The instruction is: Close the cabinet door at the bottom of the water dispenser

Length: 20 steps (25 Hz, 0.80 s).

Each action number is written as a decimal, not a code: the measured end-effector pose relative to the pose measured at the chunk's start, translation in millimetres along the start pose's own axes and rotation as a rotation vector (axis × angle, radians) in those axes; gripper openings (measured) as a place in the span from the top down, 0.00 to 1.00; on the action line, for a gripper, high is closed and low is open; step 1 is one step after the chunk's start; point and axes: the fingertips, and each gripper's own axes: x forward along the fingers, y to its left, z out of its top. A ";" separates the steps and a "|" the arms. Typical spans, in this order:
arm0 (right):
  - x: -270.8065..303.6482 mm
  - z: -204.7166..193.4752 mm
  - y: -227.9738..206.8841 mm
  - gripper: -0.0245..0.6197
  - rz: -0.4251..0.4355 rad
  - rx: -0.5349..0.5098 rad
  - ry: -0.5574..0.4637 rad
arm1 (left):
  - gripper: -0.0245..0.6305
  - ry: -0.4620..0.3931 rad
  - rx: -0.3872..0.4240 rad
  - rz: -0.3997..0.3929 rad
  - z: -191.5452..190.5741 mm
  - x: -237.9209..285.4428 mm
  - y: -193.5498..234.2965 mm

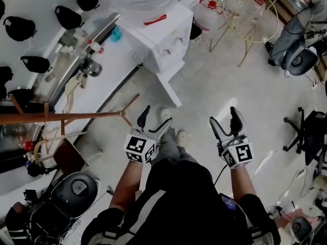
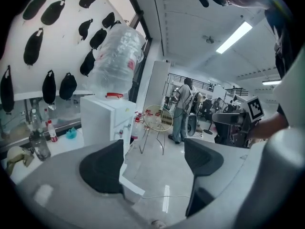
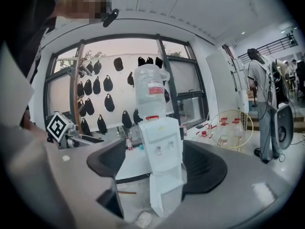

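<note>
Above a pale floor (image 1: 225,80), in the head view, the left gripper (image 1: 156,117) and the right gripper (image 1: 225,117) are held side by side, both well apart from the water dispenser (image 1: 163,34), which is stood against the end of a white counter (image 1: 110,70). The fingers of each gripper are spread wide, and nothing is gripped or touched by them. The cabinet door (image 1: 171,93) at the foot of the dispenser is swung out over the floor toward the grippers, not yet shut. In the right gripper view the dispenser (image 3: 162,142) is framed squarely between the parted fingers (image 3: 205,168). There its front taps, the upturned water bottle (image 3: 150,92) on top and the open door (image 3: 167,194) below are shown head-on, whereas mostly the top is seen from the head view. In the left gripper view the dispenser (image 2: 102,116) is set off to the left, its lower part hidden behind the left-hand finger (image 2: 102,168), and only an edge of the door (image 2: 131,182) is seen in the gap. A standing person (image 2: 183,109) and a round wire-framed stand (image 2: 157,118) are shown beyond it in that view. The right gripper's marker cube (image 2: 255,108) is caught at the edge of the left gripper view, and the left gripper's marker cube (image 3: 57,126) at the edge of the right gripper view.
</note>
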 end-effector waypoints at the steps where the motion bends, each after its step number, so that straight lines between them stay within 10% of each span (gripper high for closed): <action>1: 4.6 -7.4 -0.4 0.39 -0.007 0.003 0.014 | 0.35 0.017 -0.008 -0.007 -8.2 6.9 4.3; 20: 117.9 -171.6 -53.3 0.44 -0.065 0.095 0.171 | 0.42 0.211 -0.132 -0.055 -139.4 137.7 75.1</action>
